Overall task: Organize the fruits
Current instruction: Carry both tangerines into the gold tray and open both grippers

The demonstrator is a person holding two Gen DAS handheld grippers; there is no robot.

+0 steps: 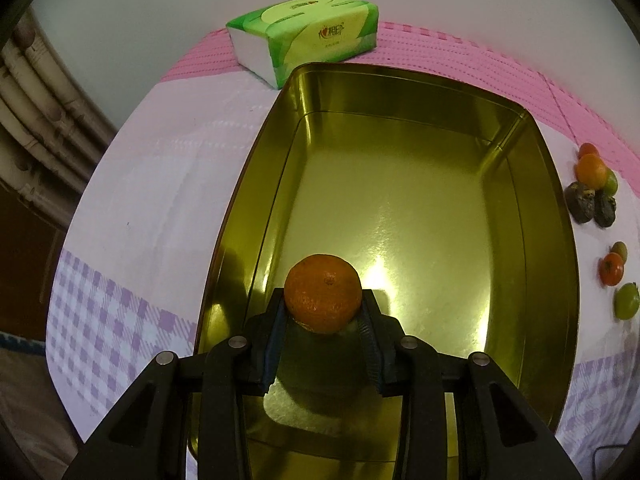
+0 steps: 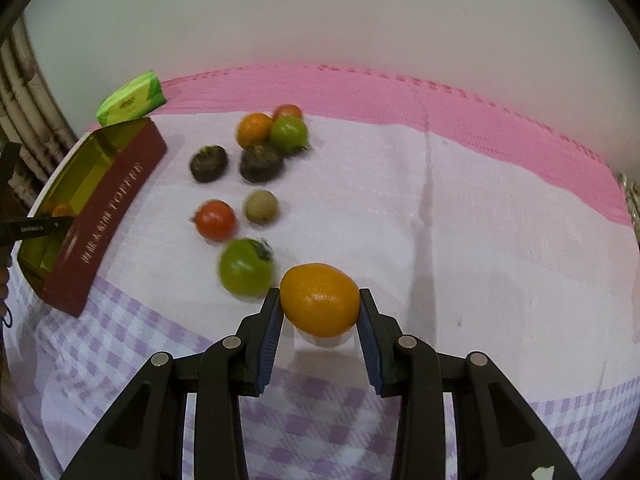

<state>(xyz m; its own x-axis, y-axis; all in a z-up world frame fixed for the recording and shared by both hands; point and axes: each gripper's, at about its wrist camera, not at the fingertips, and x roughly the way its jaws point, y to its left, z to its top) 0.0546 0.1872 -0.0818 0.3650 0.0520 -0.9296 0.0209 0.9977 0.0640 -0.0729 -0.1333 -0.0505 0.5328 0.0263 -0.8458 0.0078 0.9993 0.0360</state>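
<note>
An orange mandarin (image 1: 323, 300) sits between the pads of my left gripper (image 1: 325, 293), which is shut on it low over the near end of a gold-lined tin (image 1: 440, 208). I cannot tell whether the fruit touches the tin floor. My right gripper (image 2: 320, 294) is shut on a yellow-orange citrus fruit (image 2: 319, 304), held just above the tablecloth. From the right wrist view the tin (image 2: 108, 208) shows its dark red outer wall at the left.
Several loose fruits lie on the cloth: a green tomato (image 2: 246, 266) just left of my right gripper, a red tomato (image 2: 215, 219), a tan fruit (image 2: 261, 207), two dark ones (image 2: 209, 163) and a cluster behind. A green tissue pack (image 1: 308, 28) stands behind the tin.
</note>
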